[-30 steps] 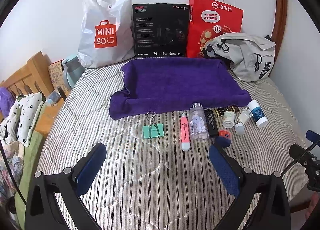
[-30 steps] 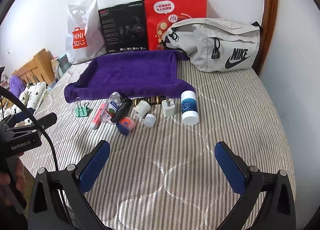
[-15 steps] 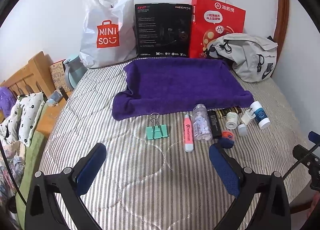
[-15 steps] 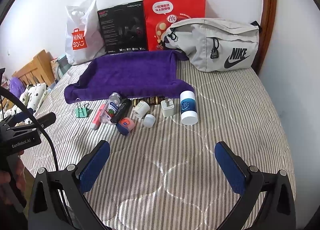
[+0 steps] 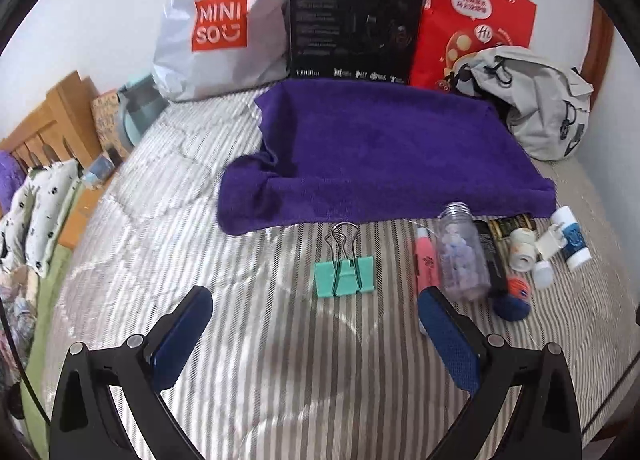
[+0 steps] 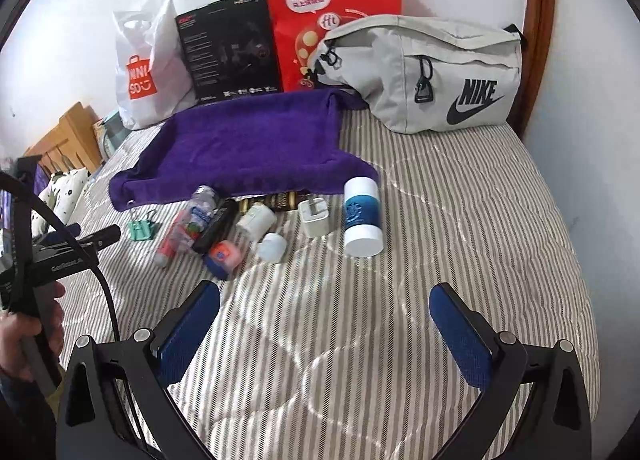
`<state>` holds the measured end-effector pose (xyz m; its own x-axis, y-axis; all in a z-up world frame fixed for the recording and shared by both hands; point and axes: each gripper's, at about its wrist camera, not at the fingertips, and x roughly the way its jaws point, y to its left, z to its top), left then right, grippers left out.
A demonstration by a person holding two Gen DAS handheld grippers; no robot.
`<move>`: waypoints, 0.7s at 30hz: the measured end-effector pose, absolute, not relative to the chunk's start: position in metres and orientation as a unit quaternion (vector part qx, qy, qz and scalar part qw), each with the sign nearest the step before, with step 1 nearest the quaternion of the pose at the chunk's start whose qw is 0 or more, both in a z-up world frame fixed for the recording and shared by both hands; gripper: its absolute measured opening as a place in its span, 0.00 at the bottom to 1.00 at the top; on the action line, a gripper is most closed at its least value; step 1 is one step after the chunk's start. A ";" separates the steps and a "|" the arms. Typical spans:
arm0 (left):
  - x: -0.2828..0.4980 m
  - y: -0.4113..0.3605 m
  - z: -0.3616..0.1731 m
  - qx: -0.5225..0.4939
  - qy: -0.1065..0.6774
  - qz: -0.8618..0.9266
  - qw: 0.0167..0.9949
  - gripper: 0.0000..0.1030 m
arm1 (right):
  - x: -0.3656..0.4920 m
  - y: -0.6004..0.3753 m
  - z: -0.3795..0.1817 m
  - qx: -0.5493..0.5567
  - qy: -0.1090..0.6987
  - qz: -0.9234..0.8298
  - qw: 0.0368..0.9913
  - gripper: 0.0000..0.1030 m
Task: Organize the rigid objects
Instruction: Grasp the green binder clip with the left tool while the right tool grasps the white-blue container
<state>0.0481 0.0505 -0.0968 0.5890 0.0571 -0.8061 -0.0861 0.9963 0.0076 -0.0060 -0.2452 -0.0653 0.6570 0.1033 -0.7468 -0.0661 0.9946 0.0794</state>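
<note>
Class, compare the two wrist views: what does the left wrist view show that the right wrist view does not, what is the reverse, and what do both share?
Only the left wrist view shows the whole Miniso logo on the white bag.

Only the right wrist view shows the Nike logo on the grey bag, plus the person's hand holding the left hand-held gripper.

Both show the purple towel, green binder clip and blue-and-white bottle.

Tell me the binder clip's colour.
Mint green, with silver wire handles; the binder clip shows best in the left wrist view.

One purple towel (image 5: 384, 156), one green binder clip (image 5: 345, 275), one pink highlighter (image 6: 171, 238), three bags, one black box (image 5: 354, 22).
</note>
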 end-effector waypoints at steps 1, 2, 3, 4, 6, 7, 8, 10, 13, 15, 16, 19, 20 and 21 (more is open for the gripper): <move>0.052 0.050 -0.101 -0.017 0.454 0.043 0.890 1.00 | -0.003 -0.248 -0.067 0.024 0.415 0.045 0.908 1.00; 0.056 0.050 -0.107 -0.017 0.457 0.047 0.888 1.00 | 0.001 -0.250 -0.070 0.023 0.420 0.042 0.906 1.00; 0.059 0.049 -0.112 -0.019 0.458 0.048 0.887 1.00 | 0.004 -0.253 -0.073 0.022 0.422 0.039 0.905 1.00; 0.062 0.049 -0.116 -0.020 0.461 0.047 0.886 1.00 | 0.005 -0.254 -0.075 0.021 0.424 0.036 0.905 1.00; 0.068 0.048 -0.124 -0.029 0.464 0.046 0.884 0.99 | 0.009 -0.258 -0.081 0.017 0.431 0.031 0.902 1.00; 0.071 0.048 -0.127 -0.032 0.466 0.047 0.883 0.99 | 0.010 -0.259 -0.083 0.015 0.434 0.029 0.900 1.00; 0.072 0.048 -0.129 -0.033 0.466 0.047 0.883 0.99 | 0.012 -0.261 -0.085 0.014 0.436 0.027 0.899 1.00; 0.075 0.047 -0.133 -0.033 0.466 0.049 0.883 0.99 | 0.015 -0.263 -0.089 0.013 0.440 0.024 0.898 1.00; 0.079 0.048 -0.139 -0.033 0.465 0.054 0.883 0.91 | 0.023 -0.268 -0.094 0.016 0.445 0.021 0.895 1.00; 0.081 0.049 -0.142 -0.037 0.470 0.054 0.880 0.85 | 0.031 -0.270 -0.097 0.017 0.450 0.019 0.893 1.00; 0.081 0.048 -0.143 -0.031 0.468 0.057 0.882 0.83 | 0.035 -0.272 -0.098 0.017 0.451 0.017 0.892 1.00; 0.078 0.045 -0.141 -0.021 0.459 0.049 0.887 0.70 | 0.050 -0.277 -0.101 0.028 0.457 0.011 0.889 1.00; 0.077 0.045 -0.140 -0.020 0.456 0.048 0.889 0.59 | 0.055 -0.279 -0.102 0.034 0.456 0.014 0.889 1.00; 0.077 0.045 -0.139 -0.020 0.455 0.044 0.889 0.53 | 0.061 -0.280 -0.103 0.038 0.457 0.016 0.889 1.00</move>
